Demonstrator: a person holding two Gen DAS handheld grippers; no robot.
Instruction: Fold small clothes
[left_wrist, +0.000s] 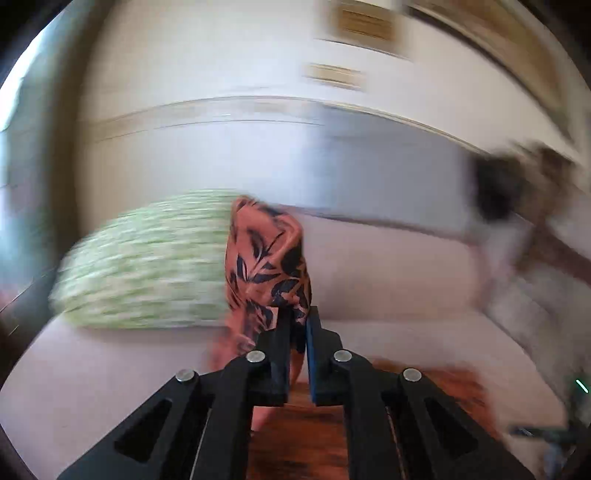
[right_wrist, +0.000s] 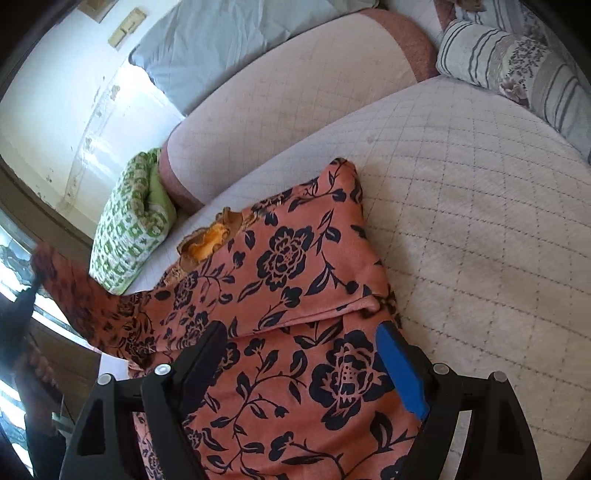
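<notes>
In my left wrist view, motion blur smeared everything beyond the salmon-pink floral cloth garment (left_wrist: 267, 258), the green-and-white patterned pillow (left_wrist: 144, 258) included. My left gripper (left_wrist: 298, 325) was clenched on a bunched, raised fold of that garment. My right gripper (right_wrist: 306, 354) hovered with fingers spread over the garment lying on the white quilted bed (right_wrist: 480, 221), gripping nothing.
</notes>
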